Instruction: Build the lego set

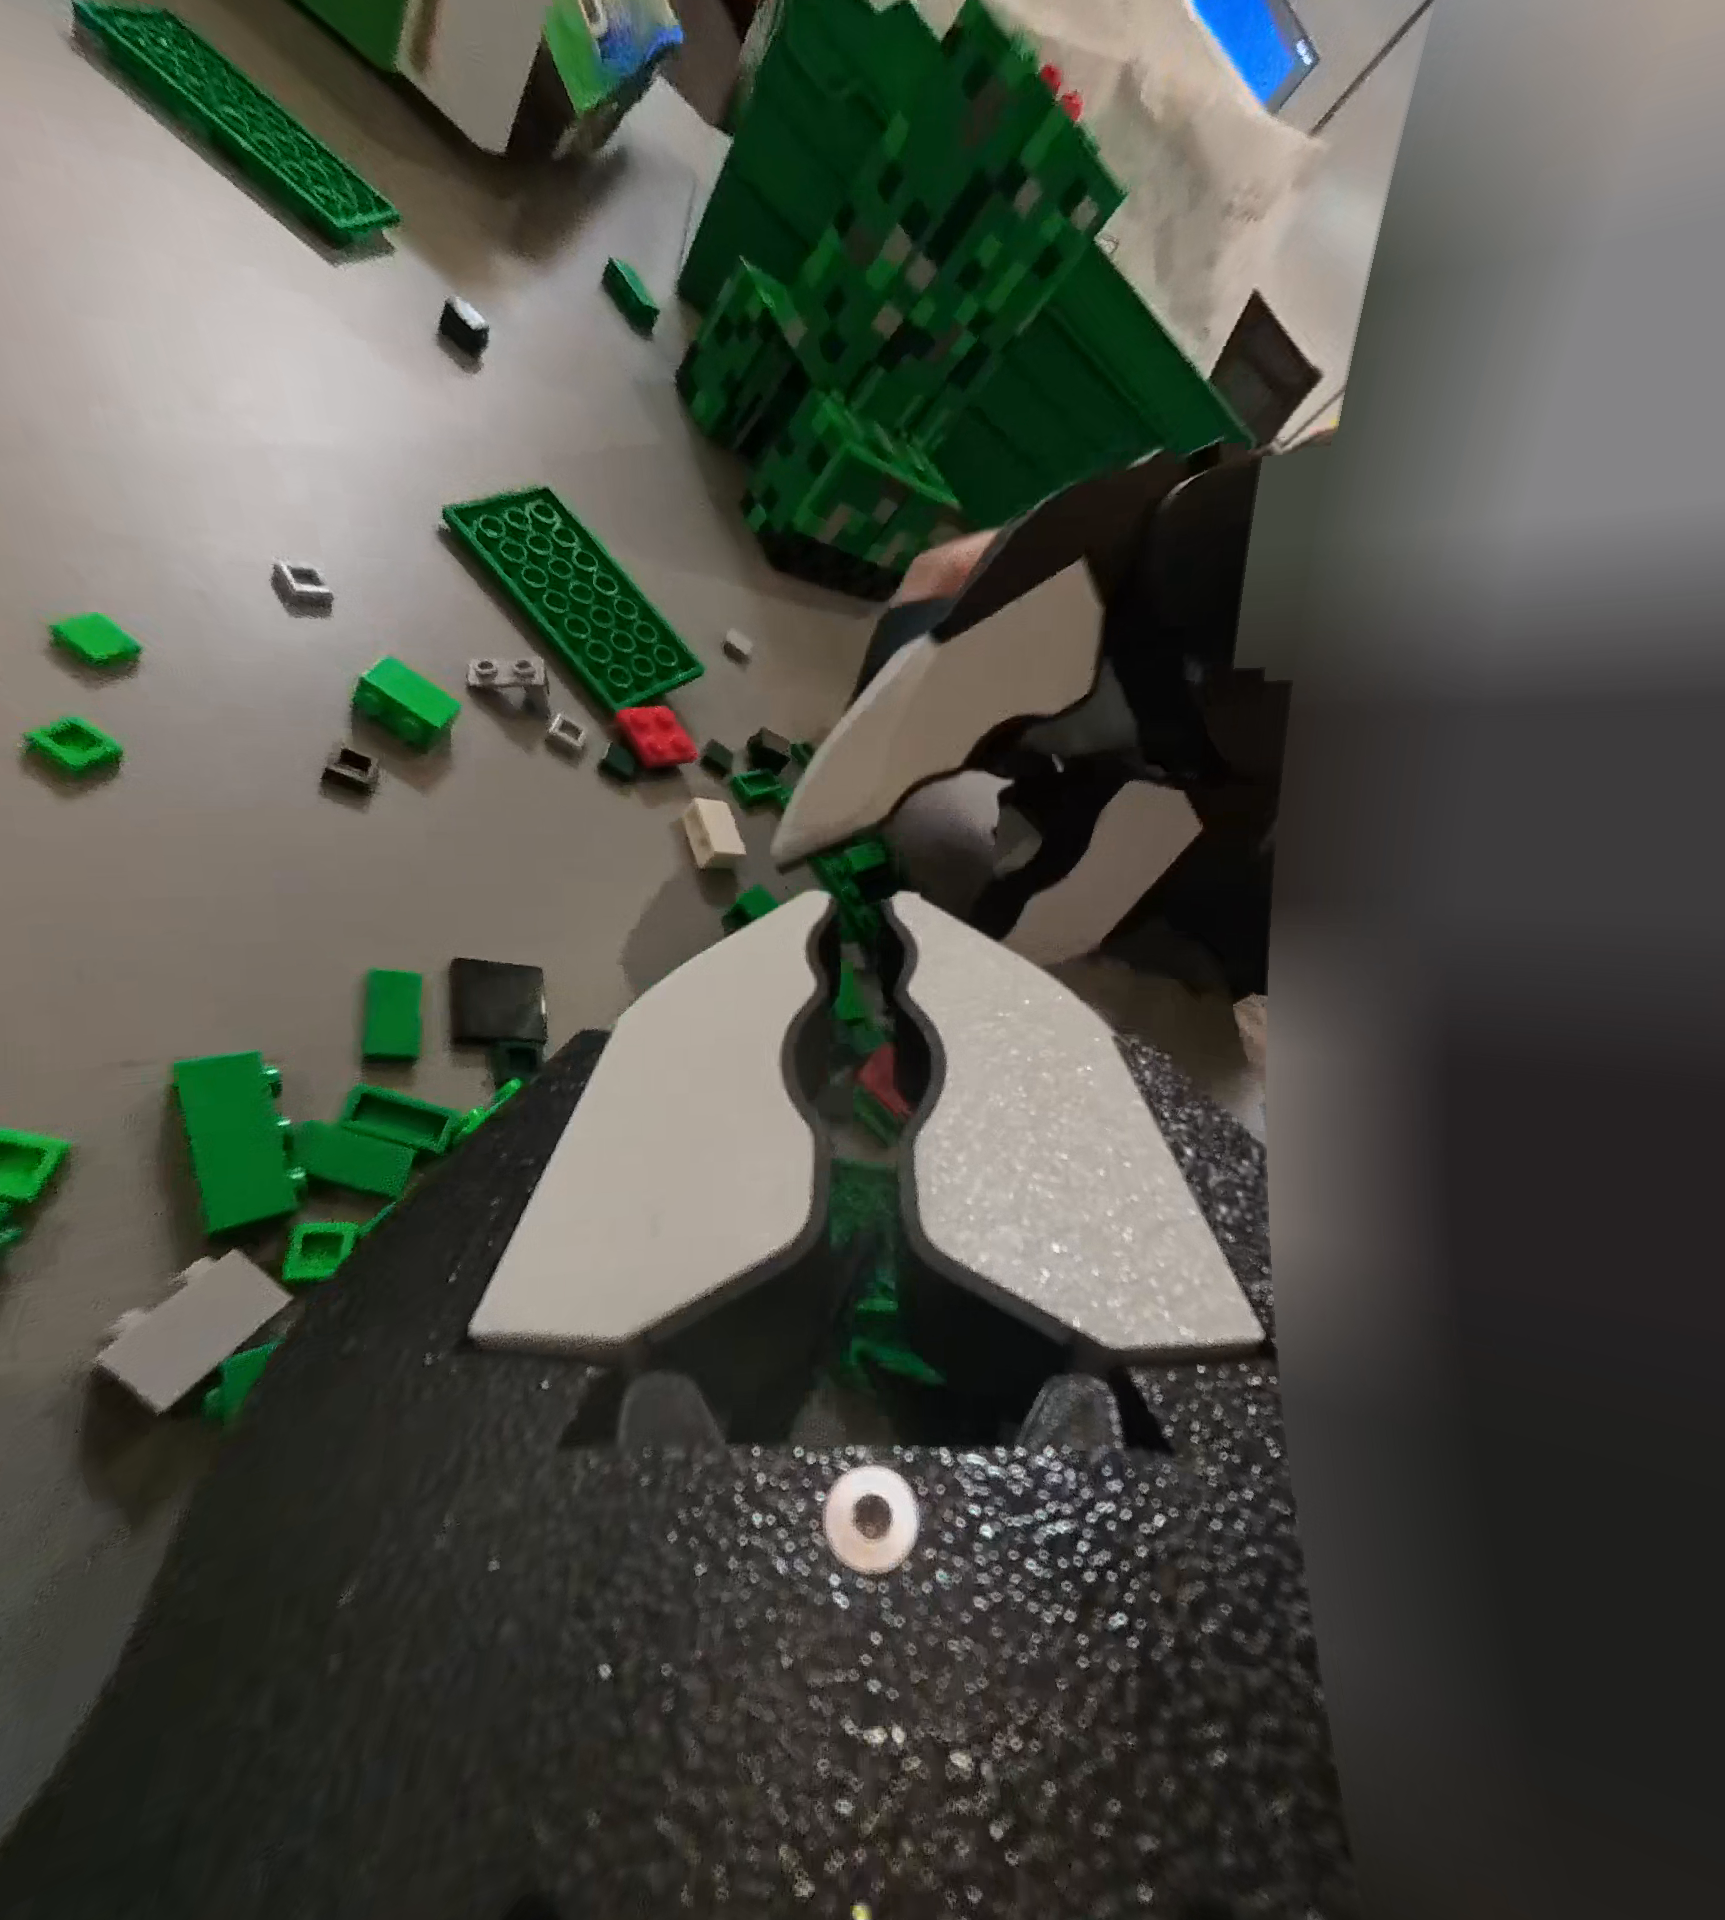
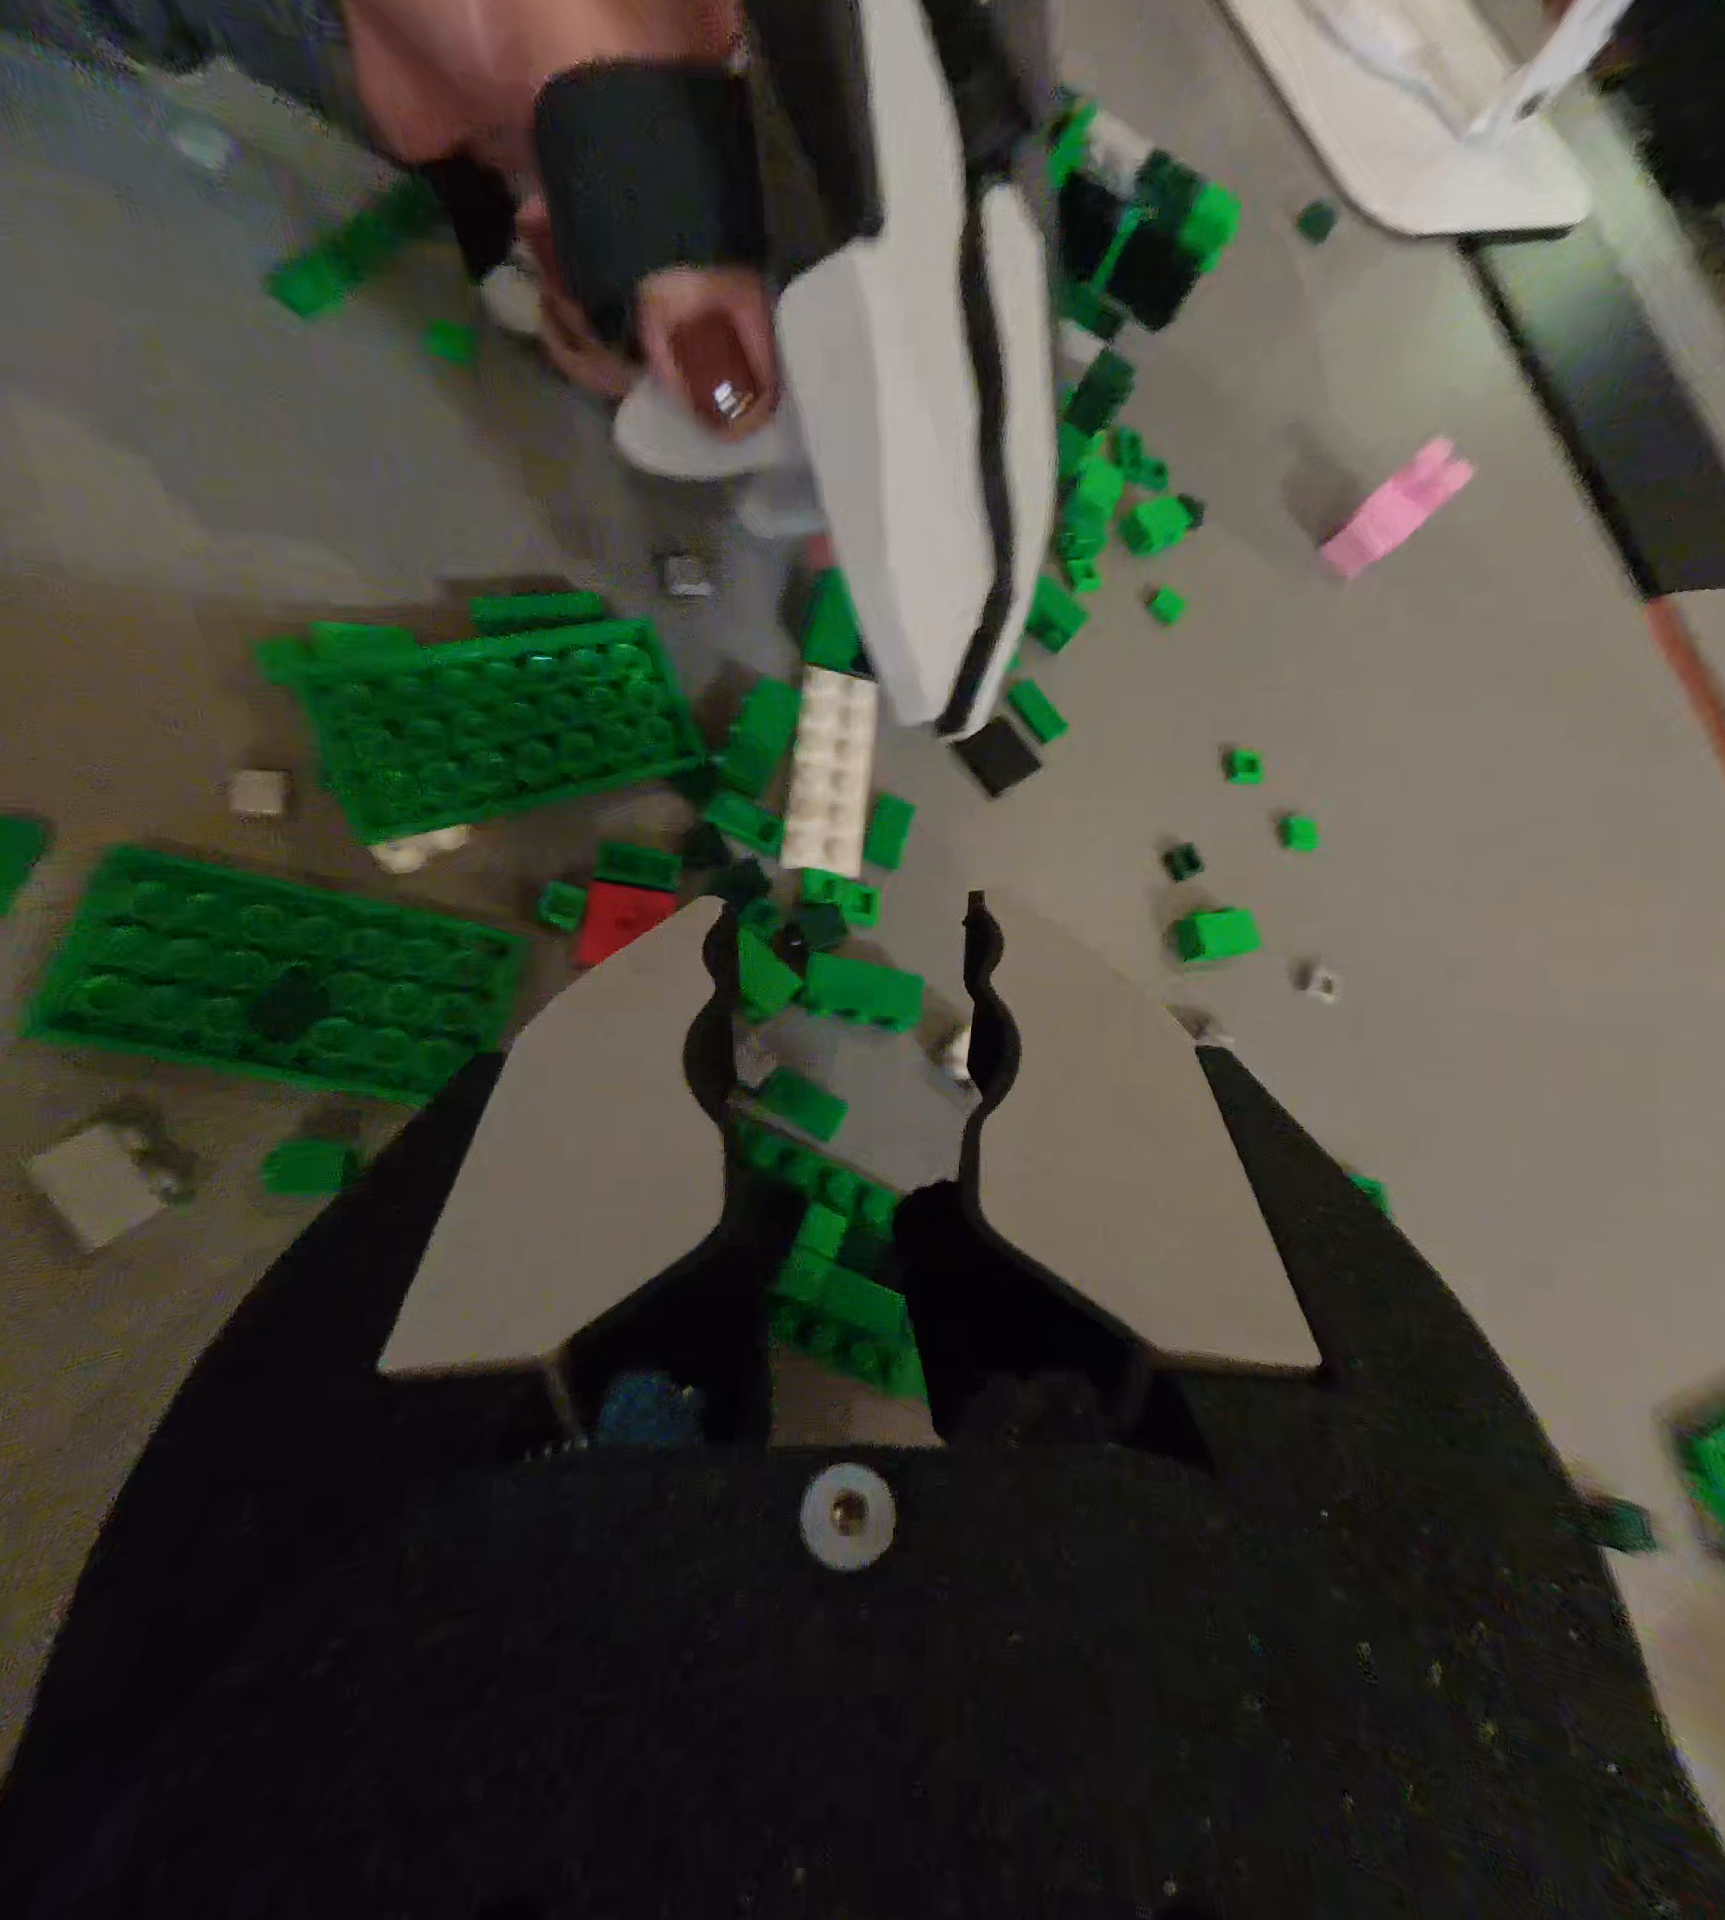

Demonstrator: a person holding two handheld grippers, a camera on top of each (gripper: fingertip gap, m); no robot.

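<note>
Loose green, grey, black and white lego pieces lie scattered on the grey table (image 1: 162,395). A tall green pixel-patterned build (image 1: 899,291) stands at the back. My left gripper (image 1: 863,912) is shut, its tips over a pile of small green pieces; I see nothing clearly held. It also shows in the right wrist view (image 2: 951,717), pointing down beside a white brick (image 2: 832,769). My right gripper (image 2: 842,914) is open and empty, low over a green brick (image 2: 863,987). It also shows in the left wrist view (image 1: 941,821), just beyond my left tips.
Two green plates (image 2: 494,727) (image 2: 266,987) lie upside down at the left, a red brick (image 2: 619,920) between them and my right gripper. A pink piece (image 2: 1398,509) lies at the right. A hand (image 2: 712,364) holds the left gripper. A white object (image 2: 1409,135) sits at the far right. The grippers are tip to tip, or close to it.
</note>
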